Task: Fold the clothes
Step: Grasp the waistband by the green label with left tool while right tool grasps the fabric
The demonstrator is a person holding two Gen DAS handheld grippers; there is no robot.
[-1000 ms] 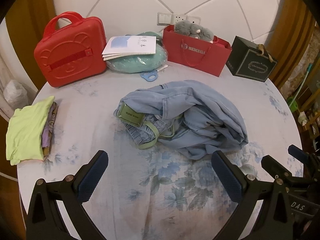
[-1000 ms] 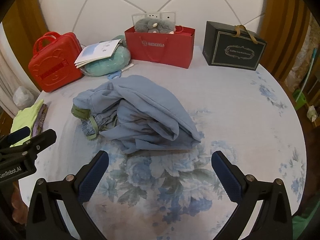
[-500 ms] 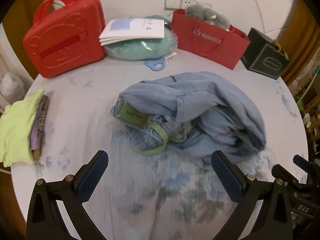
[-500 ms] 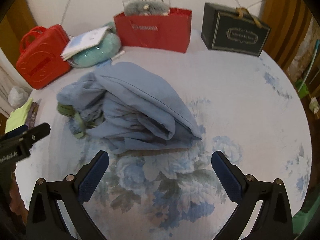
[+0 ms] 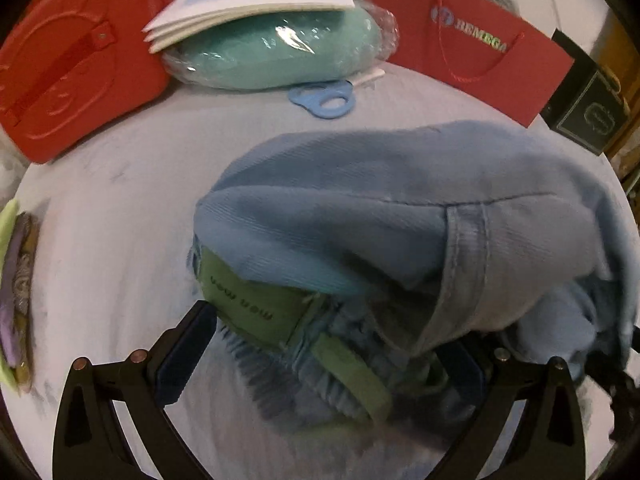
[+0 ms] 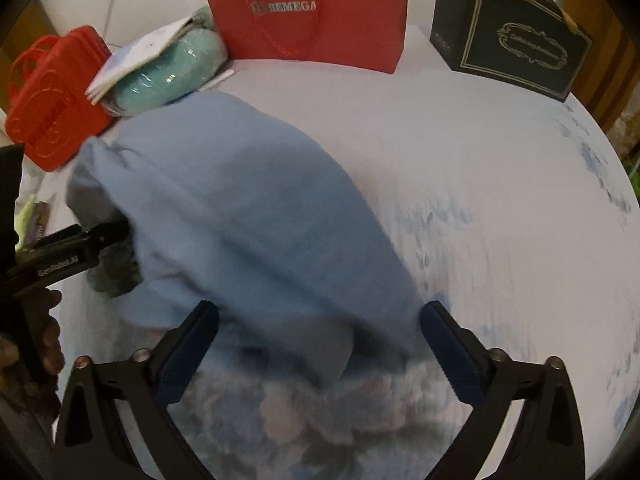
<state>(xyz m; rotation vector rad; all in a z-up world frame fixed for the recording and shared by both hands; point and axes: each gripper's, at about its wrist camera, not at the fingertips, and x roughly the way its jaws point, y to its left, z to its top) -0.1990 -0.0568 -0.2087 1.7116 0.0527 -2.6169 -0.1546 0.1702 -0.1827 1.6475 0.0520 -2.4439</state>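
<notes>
A crumpled pair of light blue trousers (image 5: 380,216) with a green waist label (image 5: 248,304) and green drawstring lies on the round floral table. My left gripper (image 5: 320,356) is open, its jaws straddling the waistband with the label between them. My right gripper (image 6: 320,344) is open, its jaws on either side of the near edge of the blue heap (image 6: 248,216). The left gripper also shows at the left of the right wrist view (image 6: 100,236), its tip against the cloth.
At the back stand a red case (image 5: 68,64), a teal cushion in plastic under papers (image 5: 276,52), a red BEMEGA bag (image 6: 312,16) and a black gift box (image 6: 512,40). A blue ring tag (image 5: 324,96) lies nearby. Folded clothes (image 5: 12,296) sit at the left edge.
Both grippers have moved forward and down onto the trousers. The left one now straddles the waistband and the right one reaches the near edge. Both stay open.
</notes>
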